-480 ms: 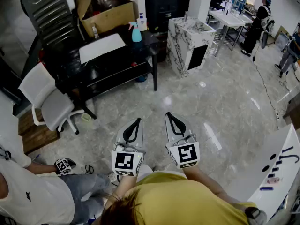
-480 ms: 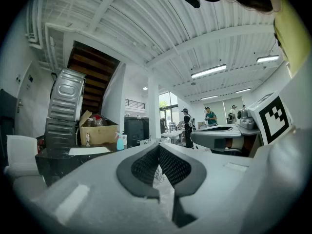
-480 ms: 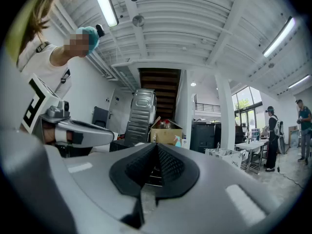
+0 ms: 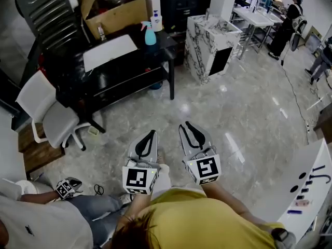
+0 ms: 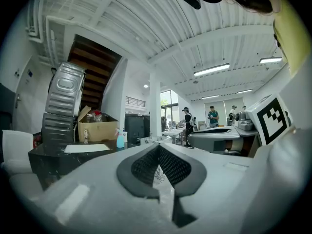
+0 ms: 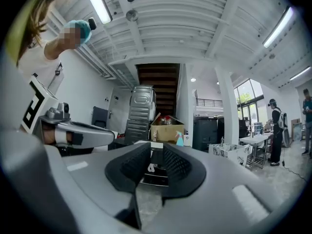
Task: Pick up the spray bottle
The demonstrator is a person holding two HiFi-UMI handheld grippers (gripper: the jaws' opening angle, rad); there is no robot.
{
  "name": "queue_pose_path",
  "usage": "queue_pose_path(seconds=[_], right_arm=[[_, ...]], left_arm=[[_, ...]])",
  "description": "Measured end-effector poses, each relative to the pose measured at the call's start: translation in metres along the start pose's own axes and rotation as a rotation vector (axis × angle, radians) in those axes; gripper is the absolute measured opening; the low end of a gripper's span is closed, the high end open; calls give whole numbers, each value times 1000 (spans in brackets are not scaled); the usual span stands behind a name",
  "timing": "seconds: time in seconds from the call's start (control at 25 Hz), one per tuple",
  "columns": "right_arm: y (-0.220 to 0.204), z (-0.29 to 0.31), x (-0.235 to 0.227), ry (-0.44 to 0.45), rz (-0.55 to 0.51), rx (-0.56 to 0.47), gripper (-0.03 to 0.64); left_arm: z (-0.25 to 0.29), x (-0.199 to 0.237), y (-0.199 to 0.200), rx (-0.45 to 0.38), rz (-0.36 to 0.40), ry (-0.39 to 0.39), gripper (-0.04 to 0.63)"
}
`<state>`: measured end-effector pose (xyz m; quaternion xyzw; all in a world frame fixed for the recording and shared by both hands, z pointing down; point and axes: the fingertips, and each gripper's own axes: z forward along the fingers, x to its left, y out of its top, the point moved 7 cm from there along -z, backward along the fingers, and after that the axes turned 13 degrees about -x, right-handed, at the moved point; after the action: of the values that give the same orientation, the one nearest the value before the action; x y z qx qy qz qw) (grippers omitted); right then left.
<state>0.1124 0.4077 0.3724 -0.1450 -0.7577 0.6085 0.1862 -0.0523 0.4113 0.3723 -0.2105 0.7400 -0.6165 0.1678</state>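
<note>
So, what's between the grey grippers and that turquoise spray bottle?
Only bare glossy grey floor, then the black table's front edge, seen in the head view.

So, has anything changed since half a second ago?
Almost nothing. Left tool and right tool hold the same spot above the floor, nothing gripped or released. The seated person at lower left sank slightly. Spray bottle unmoved on the black table.

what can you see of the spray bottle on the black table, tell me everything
The spray bottle has a light-blue body, plastic by its look, and a trigger head whose nozzle points left in the head view. It stands upright on the black table, near its right end, close to a small white bottle. Nothing grips it.
</note>
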Motion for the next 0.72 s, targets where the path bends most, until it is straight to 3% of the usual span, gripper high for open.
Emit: queue_pose_path(seconds=[0.28, 0.72], right_arm=[[-32, 101, -24, 9, -2, 10, 132], [-68, 242, -61, -31, -1, 47, 175]], left_arm=[[78, 76, -24, 4, -3, -13, 5], [192, 184, -46, 4, -11, -48, 5]])
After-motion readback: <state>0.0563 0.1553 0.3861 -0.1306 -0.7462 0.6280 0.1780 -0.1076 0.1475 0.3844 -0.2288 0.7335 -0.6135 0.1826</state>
